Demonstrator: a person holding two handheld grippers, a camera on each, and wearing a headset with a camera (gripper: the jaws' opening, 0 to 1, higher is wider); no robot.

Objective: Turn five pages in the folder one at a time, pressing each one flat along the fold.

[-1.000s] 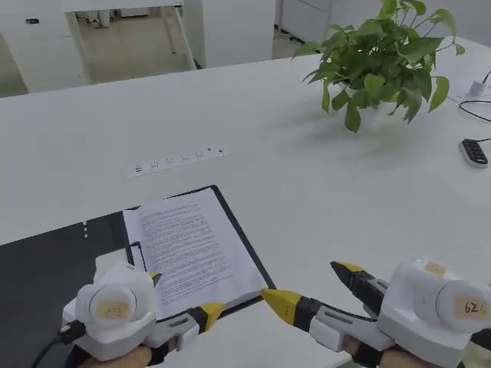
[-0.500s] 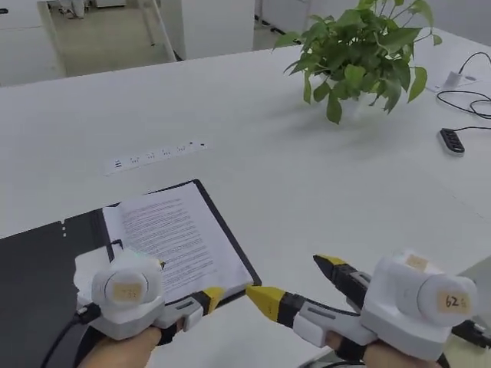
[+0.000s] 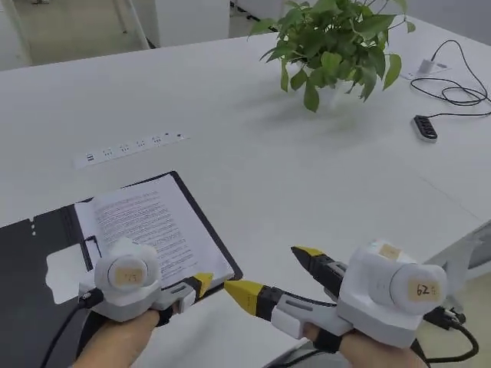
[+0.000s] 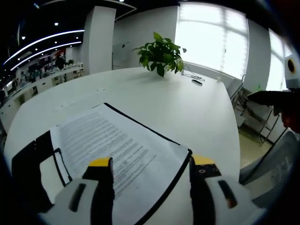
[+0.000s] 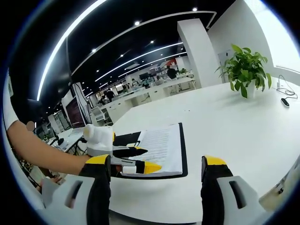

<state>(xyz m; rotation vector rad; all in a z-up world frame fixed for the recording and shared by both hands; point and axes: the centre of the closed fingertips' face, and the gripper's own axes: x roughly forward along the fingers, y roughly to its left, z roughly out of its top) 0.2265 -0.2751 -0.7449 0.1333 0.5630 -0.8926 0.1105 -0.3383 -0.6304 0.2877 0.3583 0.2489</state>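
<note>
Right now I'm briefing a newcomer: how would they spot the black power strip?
Start at the big white table, then its potted plant. To the plant's right, nearer the person, lies the power strip: a flat black oblong, unlike the white adapter and looping black cables behind it.

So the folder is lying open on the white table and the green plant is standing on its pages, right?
Not quite. The folder does lie open on the white table, but the green plant stands on the table itself, well beyond the folder, not on its pages. The head view shows bare table between them.
</note>
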